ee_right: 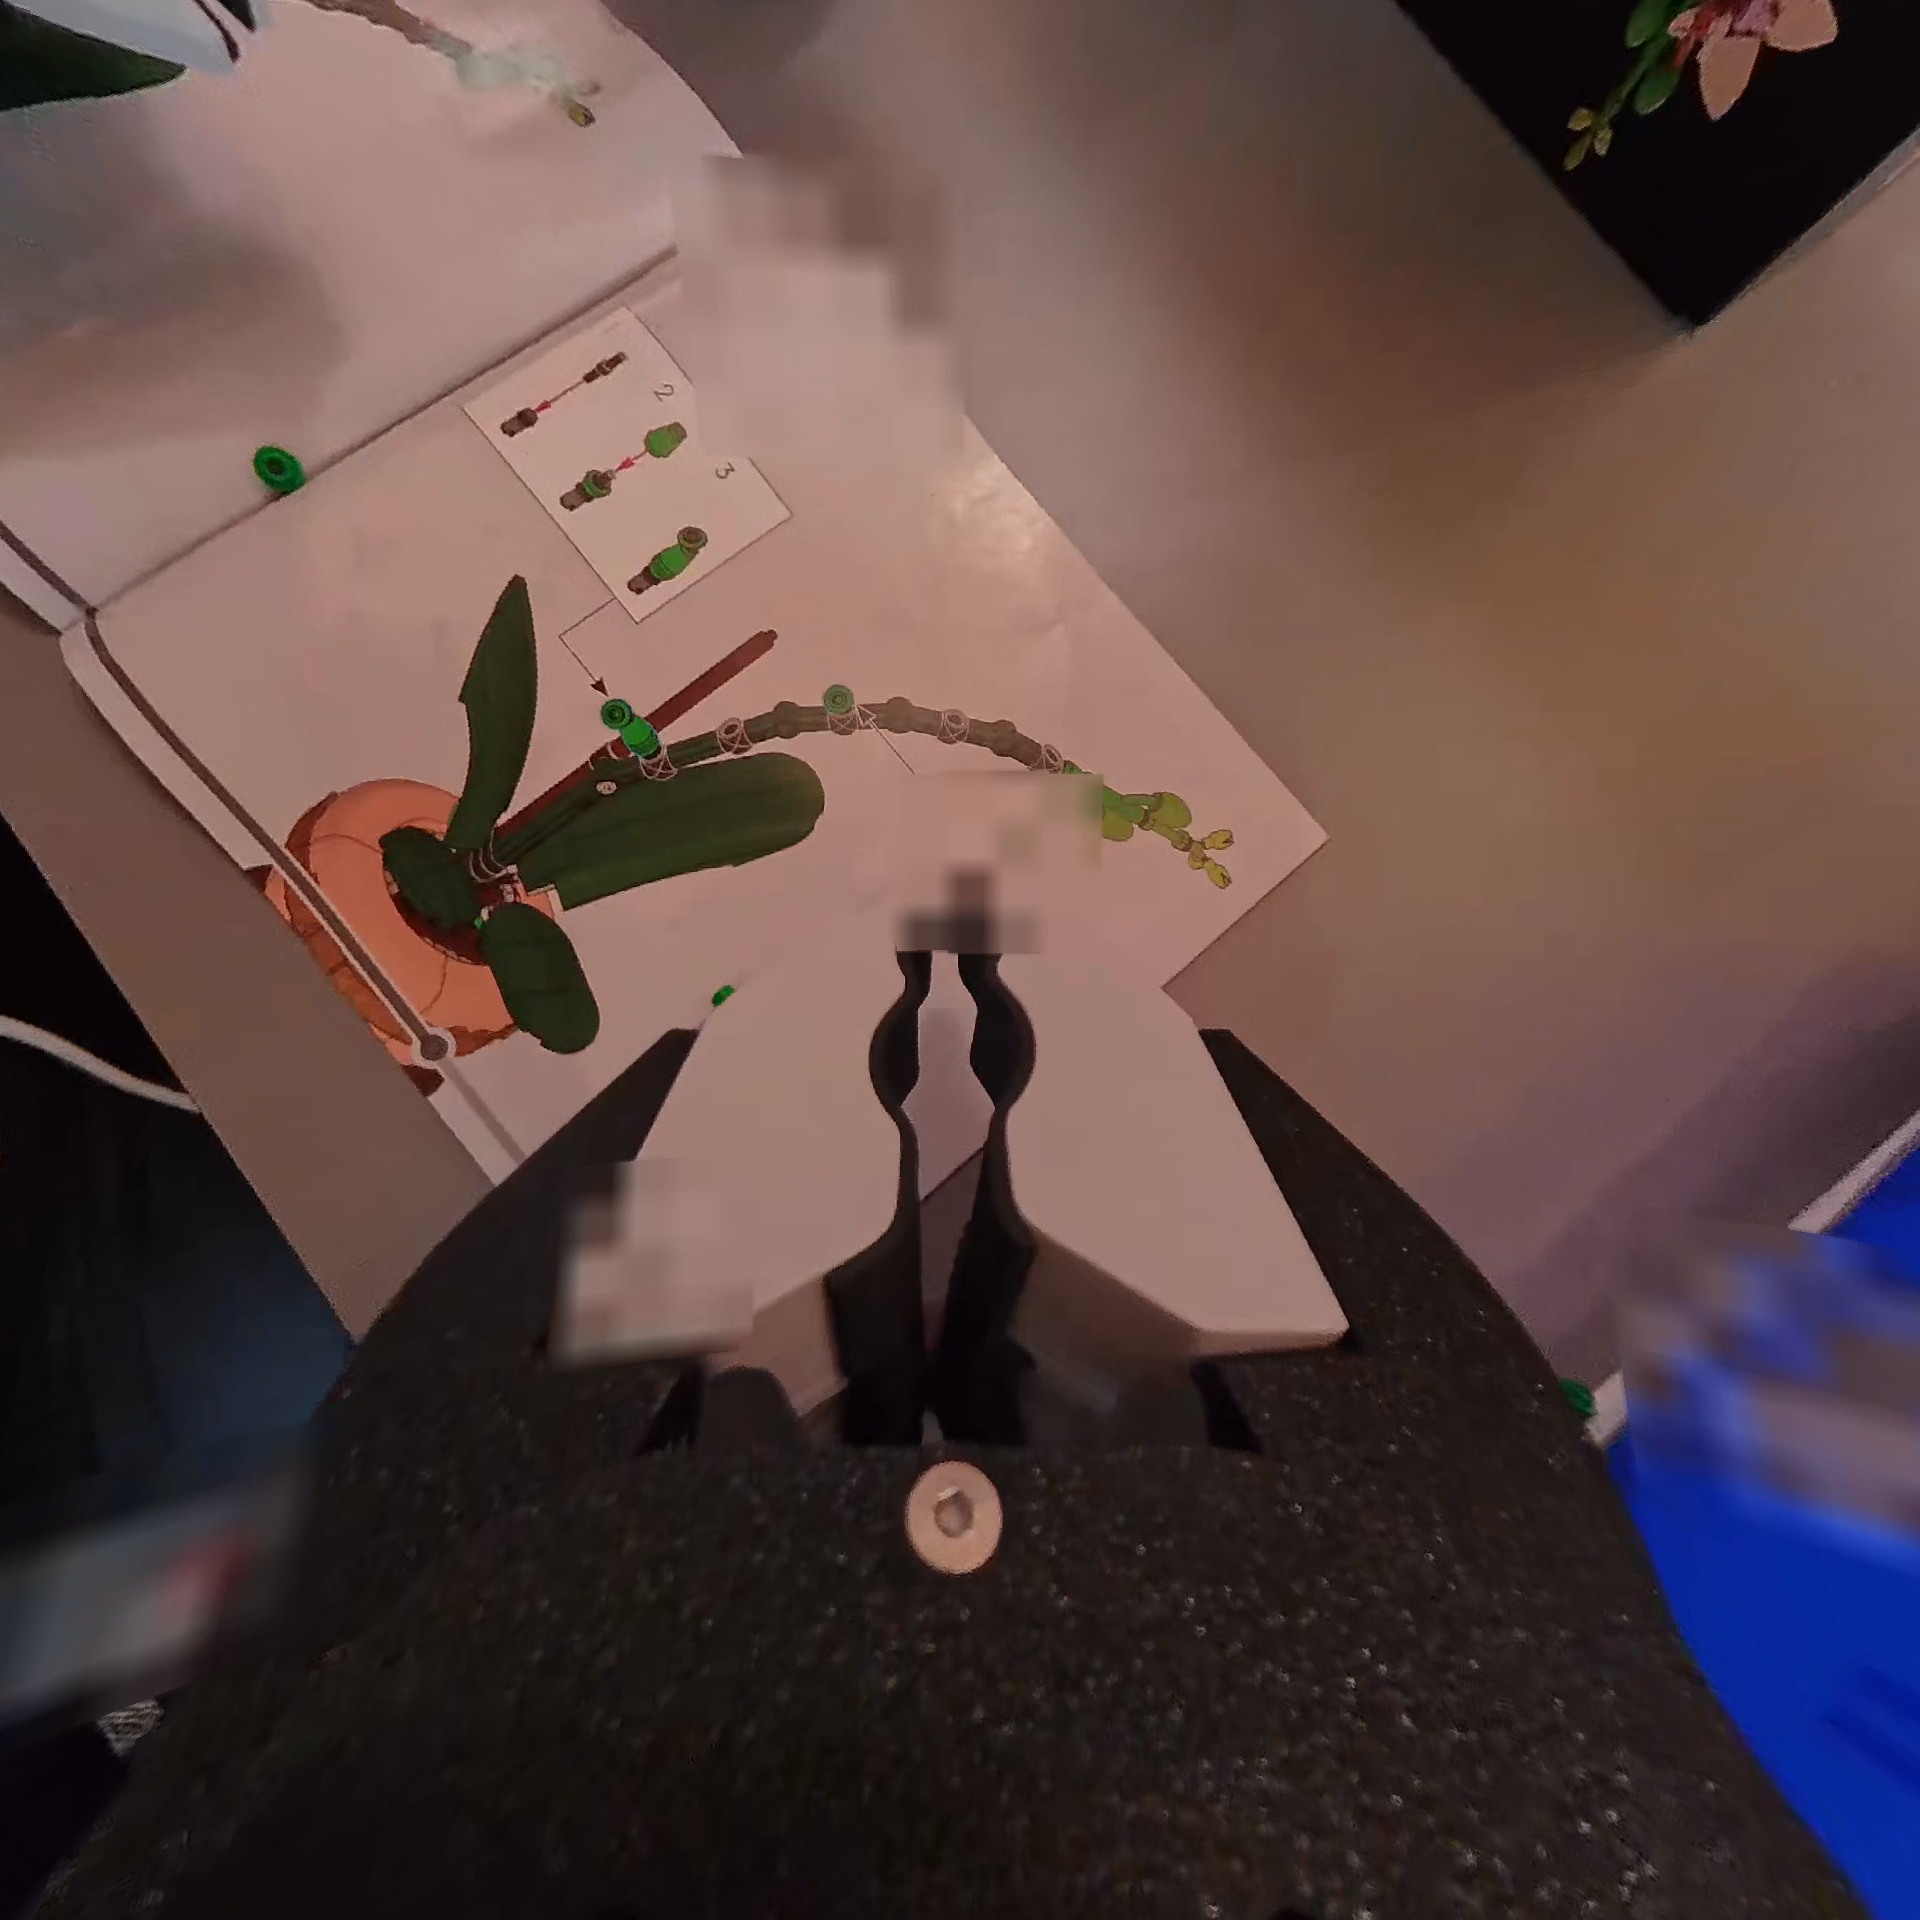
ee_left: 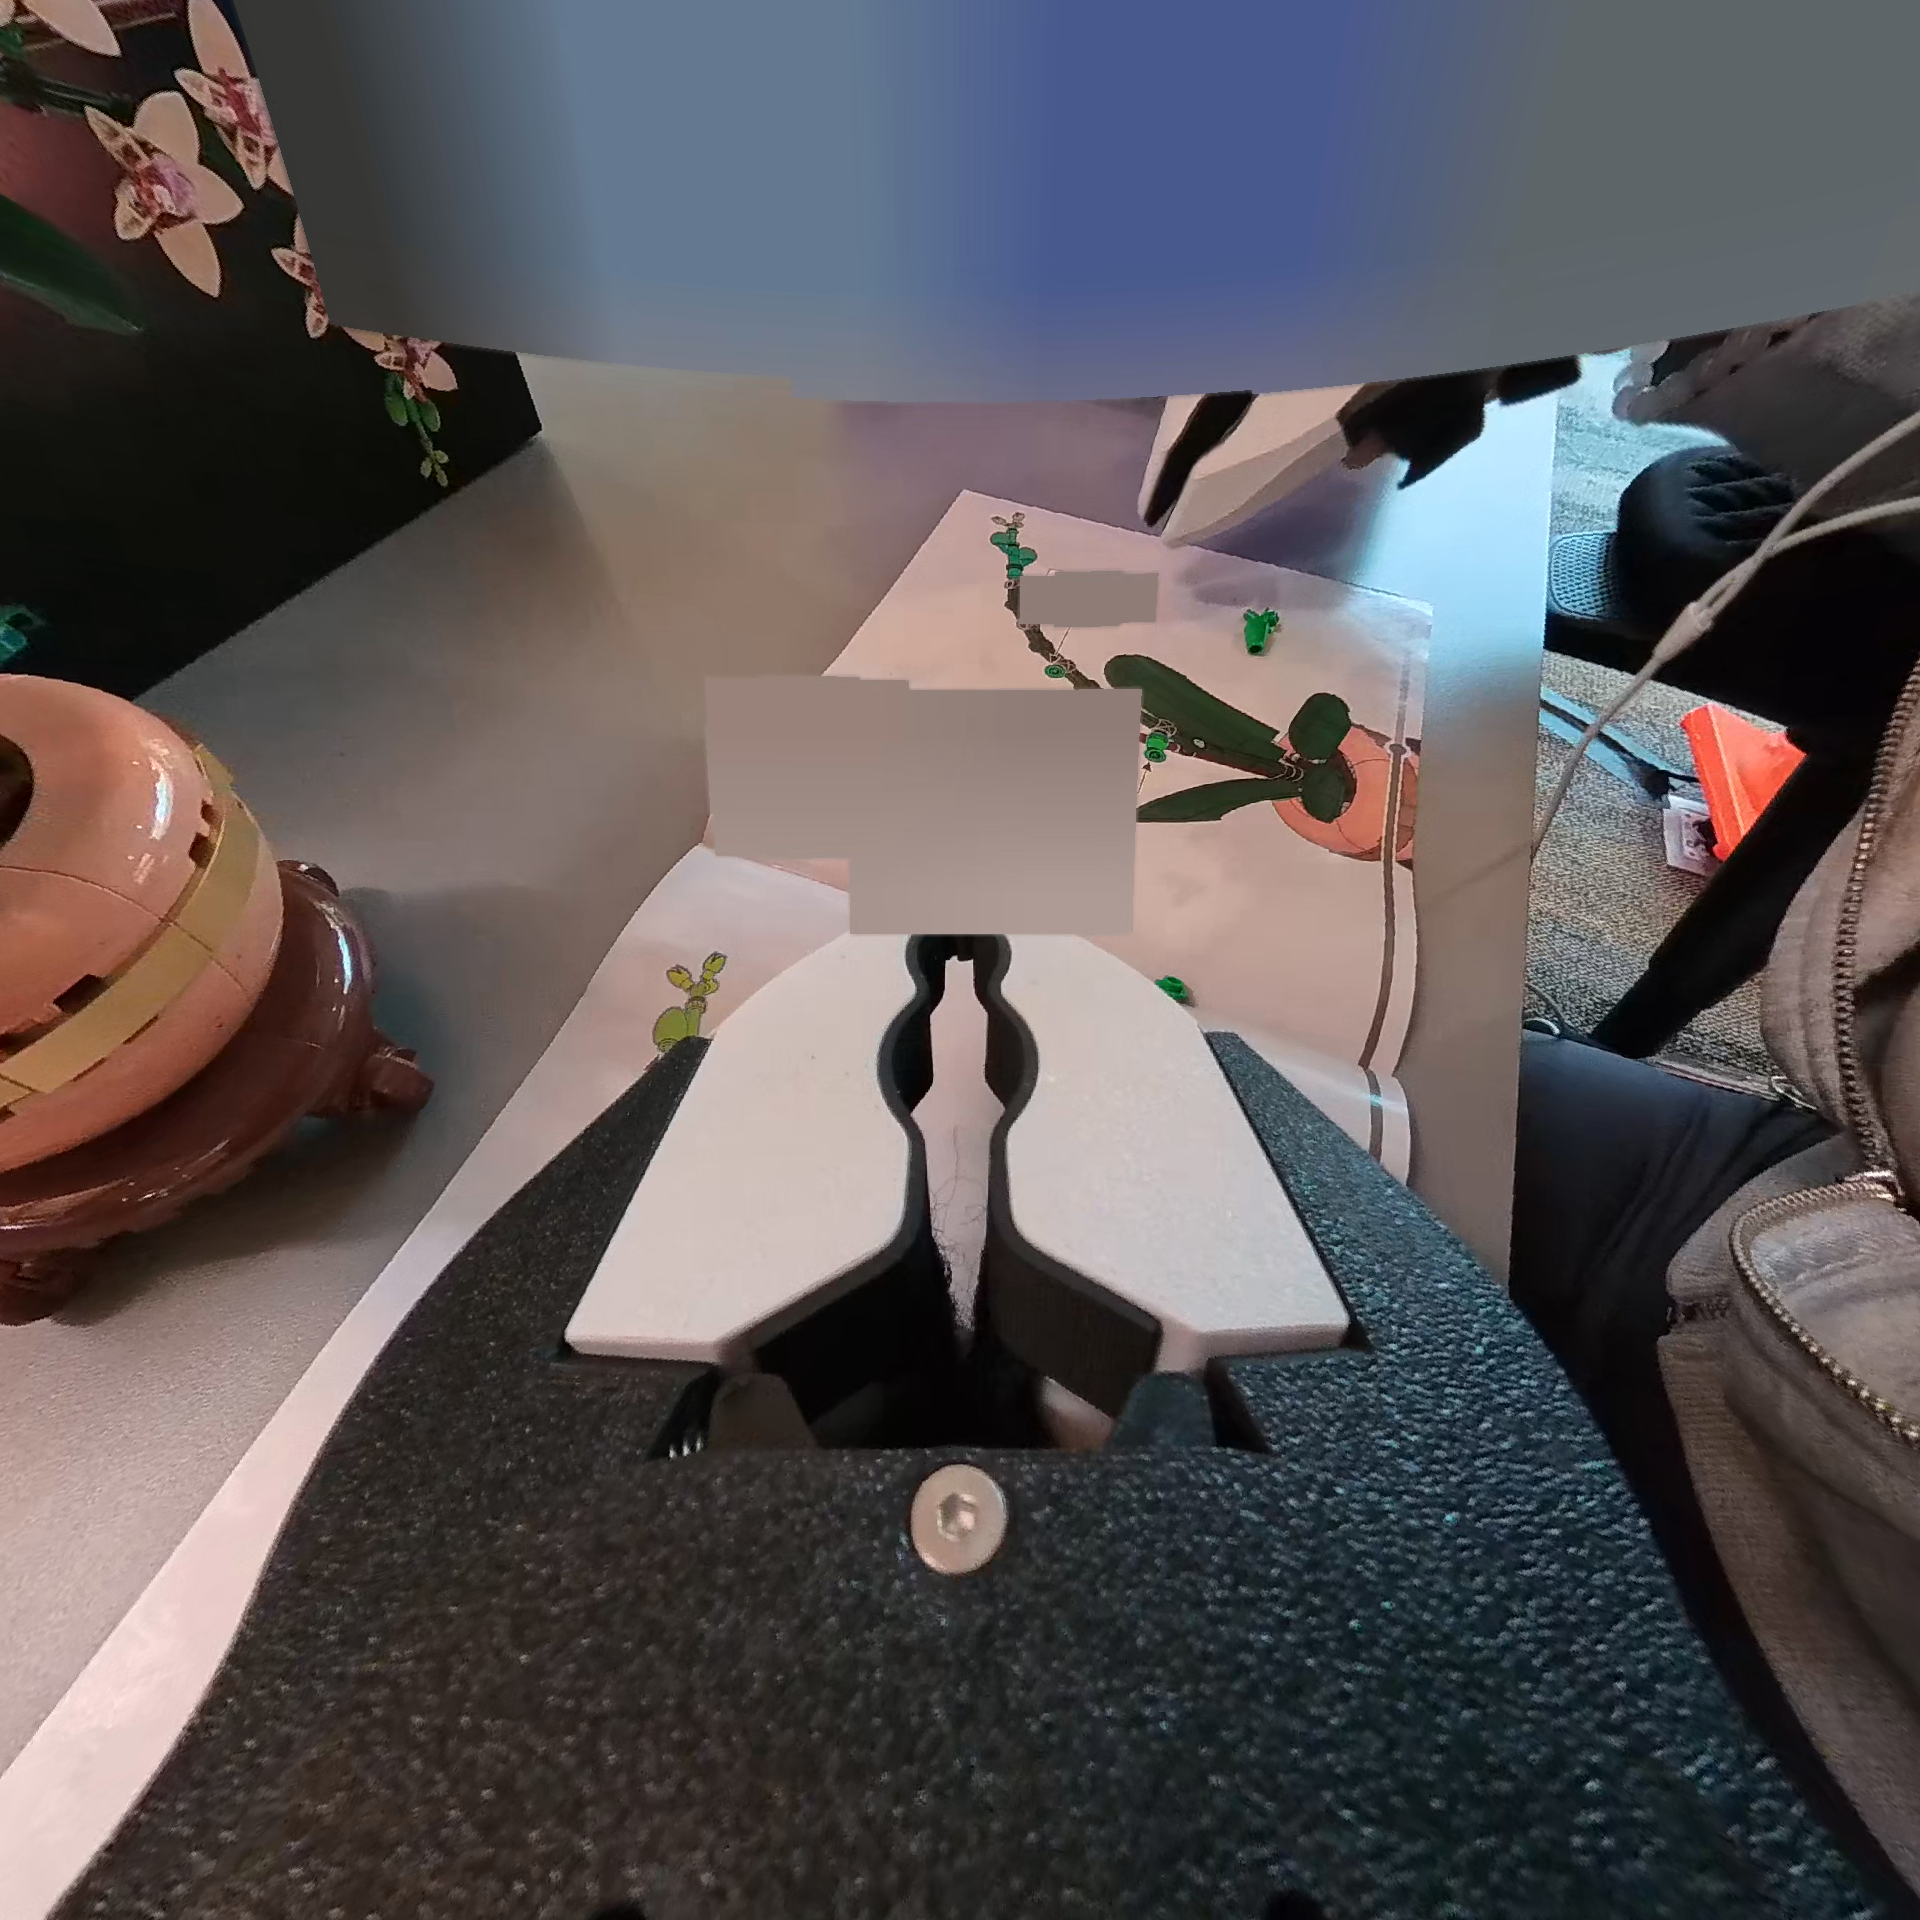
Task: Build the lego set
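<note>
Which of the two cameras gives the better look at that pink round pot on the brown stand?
The left wrist view: the pink pot sits at its left edge on a brown stand, on the grey table. The right wrist view doesn't show the pot itself, only a drawing of one in the open booklet.

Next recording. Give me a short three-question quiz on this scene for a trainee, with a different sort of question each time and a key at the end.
1. True or false: the instruction booklet lies closed.
2. What colour are the small loose pieces lying on the booklet? A red, B green, C blue.
3. In the left wrist view, what stands on the table to the left of the left tool?

Key:
1. False, it lies open, showing plant drawings.
2. B.
3. A rounded pink pot on a brown base.
</note>
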Motion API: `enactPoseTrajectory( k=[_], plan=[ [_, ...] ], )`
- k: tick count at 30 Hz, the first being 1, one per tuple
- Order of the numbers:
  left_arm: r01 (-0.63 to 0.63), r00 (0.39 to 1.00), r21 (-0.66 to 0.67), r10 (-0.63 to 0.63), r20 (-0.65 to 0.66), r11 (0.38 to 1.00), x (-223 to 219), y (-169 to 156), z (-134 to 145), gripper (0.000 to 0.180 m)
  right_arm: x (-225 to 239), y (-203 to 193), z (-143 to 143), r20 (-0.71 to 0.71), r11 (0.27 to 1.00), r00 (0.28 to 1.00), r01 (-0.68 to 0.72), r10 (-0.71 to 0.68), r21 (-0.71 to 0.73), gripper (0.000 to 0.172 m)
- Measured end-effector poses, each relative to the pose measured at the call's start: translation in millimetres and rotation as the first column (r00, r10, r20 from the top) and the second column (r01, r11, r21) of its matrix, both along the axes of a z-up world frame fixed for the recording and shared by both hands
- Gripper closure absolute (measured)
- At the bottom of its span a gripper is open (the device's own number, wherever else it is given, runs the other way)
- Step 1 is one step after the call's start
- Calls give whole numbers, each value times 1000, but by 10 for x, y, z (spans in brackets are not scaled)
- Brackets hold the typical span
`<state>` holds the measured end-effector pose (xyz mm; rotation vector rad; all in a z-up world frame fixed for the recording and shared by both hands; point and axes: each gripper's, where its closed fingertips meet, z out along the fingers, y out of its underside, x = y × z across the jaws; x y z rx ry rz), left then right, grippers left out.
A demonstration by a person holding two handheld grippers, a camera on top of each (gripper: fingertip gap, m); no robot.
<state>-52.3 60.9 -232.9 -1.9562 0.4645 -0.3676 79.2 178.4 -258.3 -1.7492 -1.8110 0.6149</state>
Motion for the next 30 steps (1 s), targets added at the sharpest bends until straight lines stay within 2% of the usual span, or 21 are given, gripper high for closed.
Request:
enactPoseTrajectory(
  k=[7,30],
  plan=[
    [-2,1000,-3,2,10,1000,-7,2,4,177,39,25,-207,100,999,995,21,-23,24,172],
    [0,1000,-34,1,29,999,-12,13,-20,177,42,25,-208,100,999,994,37,-36,-7,172]
  ],
)
